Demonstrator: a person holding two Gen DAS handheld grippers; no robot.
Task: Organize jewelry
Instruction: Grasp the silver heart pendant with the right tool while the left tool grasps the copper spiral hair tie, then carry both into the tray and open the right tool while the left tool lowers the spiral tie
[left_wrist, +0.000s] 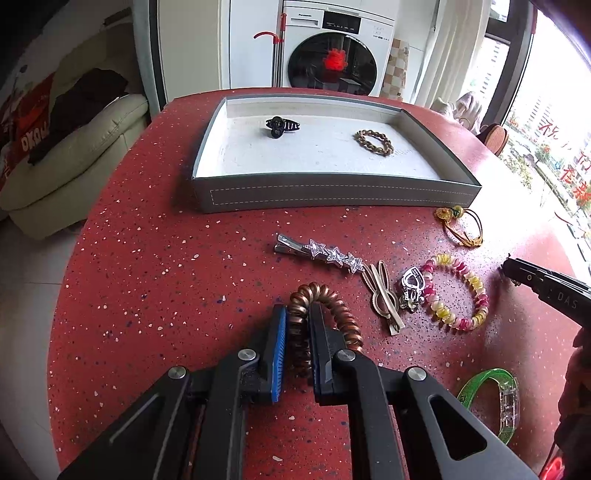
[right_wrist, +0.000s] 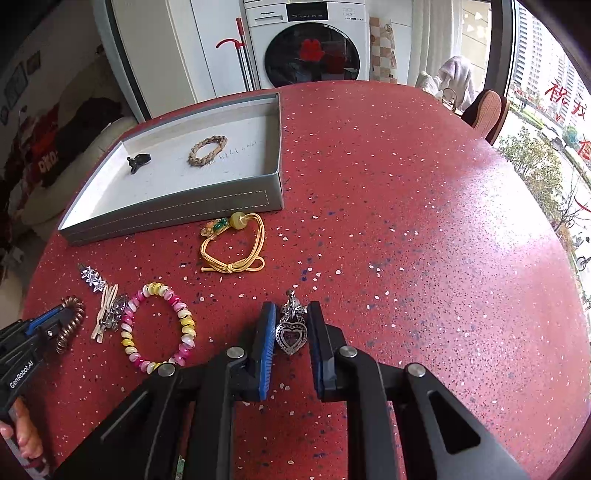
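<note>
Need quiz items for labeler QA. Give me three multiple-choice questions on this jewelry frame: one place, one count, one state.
1. Where does the yellow cord bracelet with green and amber beads lie?
A. in the tray
B. on the red speckled table, just in front of the tray
C. between the right jaws

2. How many items lie in the grey tray with white lining?
A. two
B. four
C. none

3. What is the left gripper closed on?
A. the star hair clip
B. nothing
C. the copper spiral hair tie

Answers: 1 B, it lies outside the front wall. 2 A, a black claw clip and a braided tan ring. 3 C, coil sits pinched between the jaws.
</note>
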